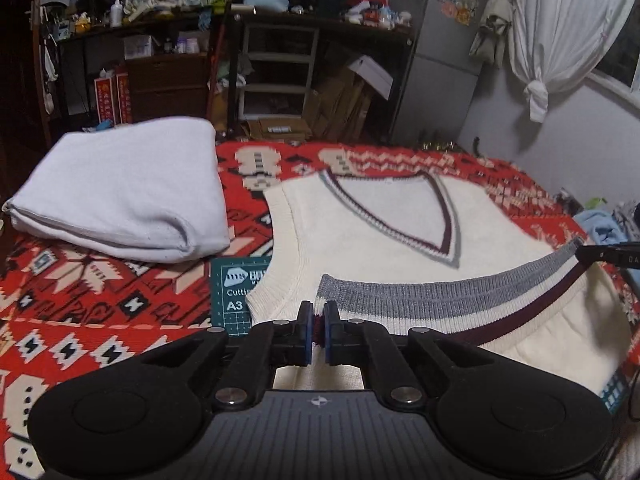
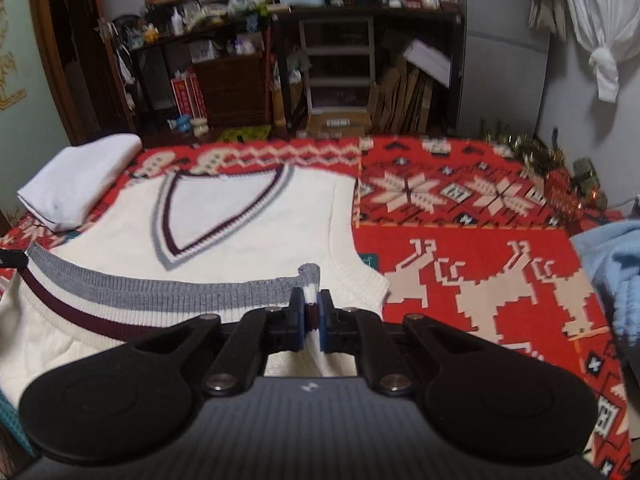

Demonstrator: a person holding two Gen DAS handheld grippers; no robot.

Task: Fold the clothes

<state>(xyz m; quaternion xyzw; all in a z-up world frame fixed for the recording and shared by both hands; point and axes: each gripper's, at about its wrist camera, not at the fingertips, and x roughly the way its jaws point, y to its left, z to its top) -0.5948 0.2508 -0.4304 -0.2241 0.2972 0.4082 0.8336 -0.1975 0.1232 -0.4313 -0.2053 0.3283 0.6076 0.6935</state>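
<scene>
- The left gripper has its jaws pressed together on the left corner of the vest's striped hem, with knit showing between the blue pads.
- The right gripper is clamped the same way on the hem's right corner; the grey, white and maroon band runs taut between the two grips.
- The cream vest lies face up on the red patterned blanket, its V-neck pointing toward the camera (trimmed in maroon and grey).
- The hem is raised and brought over the vest's lower body, so the band sits just below the tip of the V-neck, while the shoulders rest flat at the far side.
- In the left wrist view the other gripper's black tip shows at the far end of the band.
- A folded white garment sits on the blanket to the left of the vest, close beside it but not touching it.
- A green cutting mat peeks out from under the vest's left armhole edge.
- A light blue garment lies bunched at the right edge of the blanket, well apart from the vest.
- Cluttered shelves, stacked cardboard and a knotted white curtain fill the room behind.
</scene>
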